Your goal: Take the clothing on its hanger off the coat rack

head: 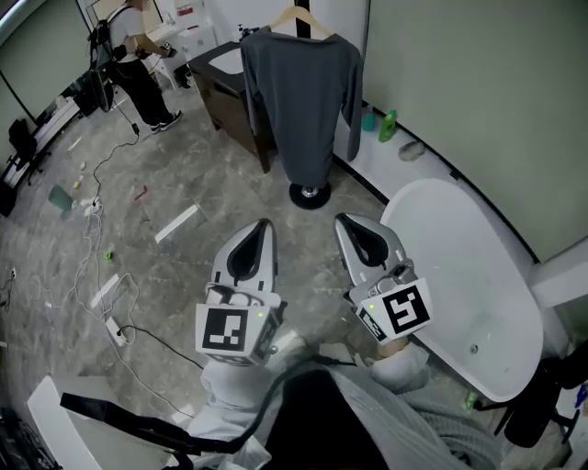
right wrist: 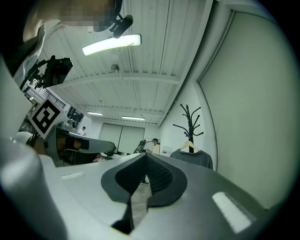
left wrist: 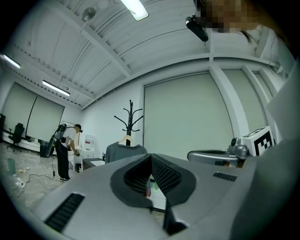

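Note:
A dark grey long-sleeved shirt (head: 301,96) hangs on a wooden hanger (head: 299,16) from a black coat rack, whose round base (head: 310,195) stands on the floor. My left gripper (head: 264,225) and right gripper (head: 343,221) are held side by side well short of the rack, both shut and empty. From the left gripper view, the rack (left wrist: 131,116) and shirt (left wrist: 124,152) stand far off beyond the closed jaws of the left gripper (left wrist: 151,161). The right gripper view likewise shows the rack (right wrist: 189,121), hanger (right wrist: 189,146) and shirt (right wrist: 194,158) far beyond the right gripper (right wrist: 146,159).
A white bathtub (head: 478,285) lies at the right, close to my right gripper. A dark cabinet (head: 225,96) stands just left of the rack. A person (head: 138,64) stands at the far upper left. Cables (head: 96,275) trail over the floor. Green bottles (head: 389,124) sit by the wall.

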Available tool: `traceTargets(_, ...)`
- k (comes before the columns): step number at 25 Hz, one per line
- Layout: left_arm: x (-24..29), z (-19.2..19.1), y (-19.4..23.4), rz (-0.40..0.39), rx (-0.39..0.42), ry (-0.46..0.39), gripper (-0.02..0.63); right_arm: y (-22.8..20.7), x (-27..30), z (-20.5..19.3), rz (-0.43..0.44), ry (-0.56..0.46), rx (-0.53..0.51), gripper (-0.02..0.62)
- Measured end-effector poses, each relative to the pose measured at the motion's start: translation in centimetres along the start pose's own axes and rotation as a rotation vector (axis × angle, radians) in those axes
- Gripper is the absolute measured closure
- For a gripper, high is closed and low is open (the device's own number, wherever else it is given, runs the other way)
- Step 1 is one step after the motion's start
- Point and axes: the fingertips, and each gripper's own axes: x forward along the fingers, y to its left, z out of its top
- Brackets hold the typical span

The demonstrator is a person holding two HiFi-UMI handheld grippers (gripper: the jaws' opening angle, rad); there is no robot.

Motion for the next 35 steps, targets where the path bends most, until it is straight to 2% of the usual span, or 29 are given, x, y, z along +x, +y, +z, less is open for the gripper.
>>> traceTargets(4, 4.6, -1.3, 5.1, -0.022, -0.025, 0.018, 0.601, -2.0, 5.7, -2.4, -0.041, 0.047, 0.004, 0.594)
traceTargets(10, 14.1, -4.1, 11.8, -0.035, -0.071, 0.026, 0.601, -7.6, 15.2, -6.2, -0.065, 0.077, -0.017, 0.594)
traceTargets(15, 25.2, -2.5, 15.2, -0.044, -0.062, -0.017, 0.601, -15.4, 23.2, -6.7, -0.089, 0.049, -0.061, 0.594)
traceTargets(18, 31.9, -0.7, 17.1, -0.048, -0.026, -0.016, 0.601, -20.6, 28.0, -5.5, -0.094, 0.019, -0.085, 0.594)
traceTargets(23, 40.0, 1.6, 20.0, -0.038, -0.022, -0.021, 0.601, -27.3, 34.5, -4.2, -0.101, 0.011, -0.1, 0.594)
traceTargets(26, 43.8, 1.5, 21.8, -0.032, -0.024, -0.003, 0.601, -30.1, 37.7, -4.7, -0.108, 0.023, -0.095, 0.594)
traceTargets(30, 48.9, -0.3, 24.9, -0.028, -0.024, 0.031, 0.601, -33.1, 42.0, -7.2, -0.118, 0.055, -0.089, 0.594)
traceTargets(35, 56.3, -1.9, 29.0, -0.067, -0.002, 0.02, 0.601, -37.8, 48.0, -10.1, -0.18, 0.055, -0.102, 0.593)
